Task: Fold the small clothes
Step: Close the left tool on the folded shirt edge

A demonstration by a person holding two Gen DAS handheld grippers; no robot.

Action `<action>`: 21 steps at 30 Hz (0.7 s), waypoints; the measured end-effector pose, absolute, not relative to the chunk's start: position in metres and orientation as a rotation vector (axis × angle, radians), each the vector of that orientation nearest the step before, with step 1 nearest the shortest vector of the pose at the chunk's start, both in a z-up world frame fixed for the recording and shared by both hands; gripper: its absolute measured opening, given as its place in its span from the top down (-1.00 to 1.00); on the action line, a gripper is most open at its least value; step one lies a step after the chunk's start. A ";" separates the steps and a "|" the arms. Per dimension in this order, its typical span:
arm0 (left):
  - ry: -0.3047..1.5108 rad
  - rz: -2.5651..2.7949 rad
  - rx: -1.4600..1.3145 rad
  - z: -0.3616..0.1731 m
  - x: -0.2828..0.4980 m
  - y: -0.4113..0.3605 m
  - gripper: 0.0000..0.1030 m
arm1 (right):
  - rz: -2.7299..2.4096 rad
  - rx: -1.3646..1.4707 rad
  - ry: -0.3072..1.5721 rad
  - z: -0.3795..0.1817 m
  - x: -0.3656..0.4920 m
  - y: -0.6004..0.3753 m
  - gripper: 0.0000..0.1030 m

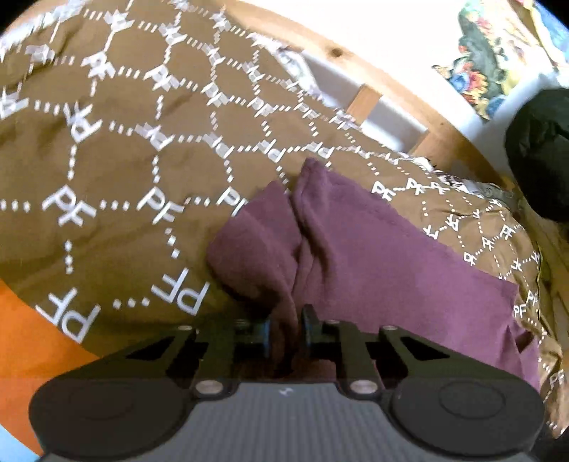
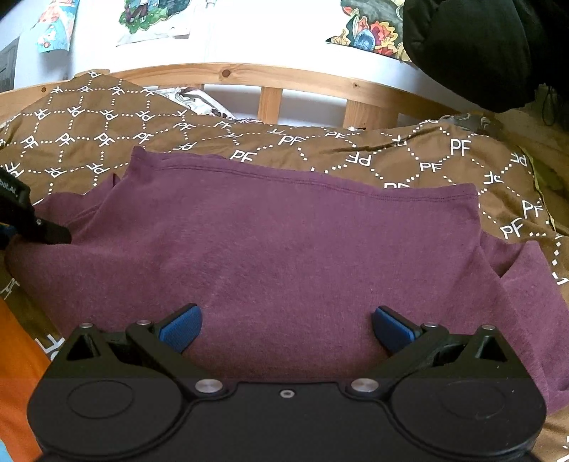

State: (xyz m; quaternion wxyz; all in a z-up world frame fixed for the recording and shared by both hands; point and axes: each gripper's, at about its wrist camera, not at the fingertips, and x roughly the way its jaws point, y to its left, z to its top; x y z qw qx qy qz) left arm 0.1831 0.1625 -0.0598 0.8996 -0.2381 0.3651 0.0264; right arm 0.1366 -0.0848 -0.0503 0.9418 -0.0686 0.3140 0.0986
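A purple T-shirt (image 2: 284, 248) lies spread on a brown bedspread (image 2: 106, 131) printed with white PF letters. In the left wrist view my left gripper (image 1: 286, 330) is shut on a bunched fold of the purple T-shirt (image 1: 373, 256) at its left side. In the right wrist view my right gripper (image 2: 286, 330) is open, with its blue pads (image 2: 179, 332) wide apart just above the near part of the shirt. The left gripper (image 2: 39, 224) shows at the shirt's left edge in that view.
A wooden bed rail (image 2: 270, 80) runs behind the bedspread, with a white wall and colourful posters (image 2: 373, 32) beyond. A black garment (image 2: 480, 53) hangs at the upper right. An orange sheet (image 1: 32, 320) shows at the lower left.
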 end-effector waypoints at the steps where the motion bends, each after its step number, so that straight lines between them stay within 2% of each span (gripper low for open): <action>1: 0.746 0.052 -0.475 -0.057 0.183 0.160 0.67 | 0.200 -0.141 0.639 -0.050 0.136 -0.085 -0.99; 8: 0.698 0.023 -0.416 -0.033 0.185 0.149 0.71 | 0.214 -0.105 0.653 -0.046 0.139 -0.091 -0.99; 14: 0.663 -0.056 -0.334 -0.005 0.197 0.131 0.73 | 0.219 0.241 0.574 -0.007 0.116 -0.147 -0.99; 21: 0.616 -0.228 -0.276 0.034 0.215 0.071 0.75 | 0.175 0.178 0.478 0.028 0.082 -0.203 -0.99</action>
